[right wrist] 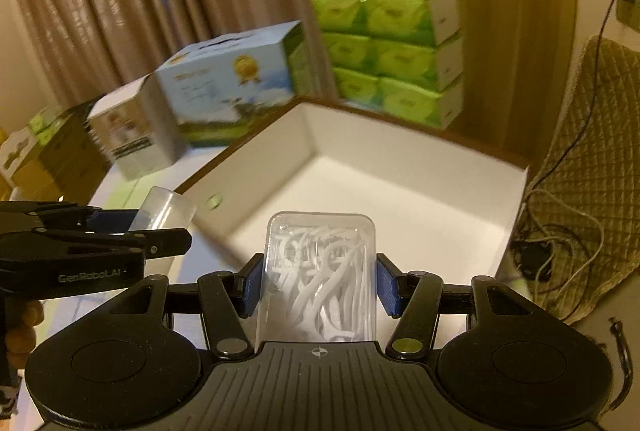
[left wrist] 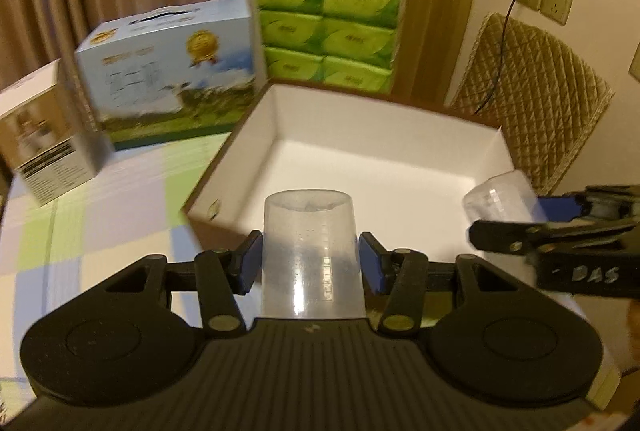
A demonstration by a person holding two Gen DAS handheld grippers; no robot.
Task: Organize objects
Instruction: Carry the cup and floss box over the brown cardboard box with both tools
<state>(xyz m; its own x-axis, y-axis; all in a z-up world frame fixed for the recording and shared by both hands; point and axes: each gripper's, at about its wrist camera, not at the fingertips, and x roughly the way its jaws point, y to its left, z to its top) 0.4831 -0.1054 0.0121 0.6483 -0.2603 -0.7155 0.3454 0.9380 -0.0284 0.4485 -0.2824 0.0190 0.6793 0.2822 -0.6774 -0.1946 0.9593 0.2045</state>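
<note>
My left gripper (left wrist: 310, 263) is shut on a clear plastic measuring cup (left wrist: 310, 243), held at the near rim of an open white box (left wrist: 400, 159). My right gripper (right wrist: 318, 285) is shut on a clear case of white floss picks (right wrist: 322, 271), also held over the near edge of the white box (right wrist: 400, 191). Each gripper shows in the other's view: the right gripper (left wrist: 496, 223) with the floss case (left wrist: 496, 197) at the right, the left gripper (right wrist: 160, 237) with the cup (right wrist: 166, 209) at the left. The box interior looks bare.
Behind the box stands a stack of green tissue packs (left wrist: 332, 23). A blue carton (left wrist: 168, 71) and a small white carton (left wrist: 40, 135) sit on the checked tablecloth (left wrist: 100, 223) at the left. A quilted cover (left wrist: 532, 103) with a cable lies at the right.
</note>
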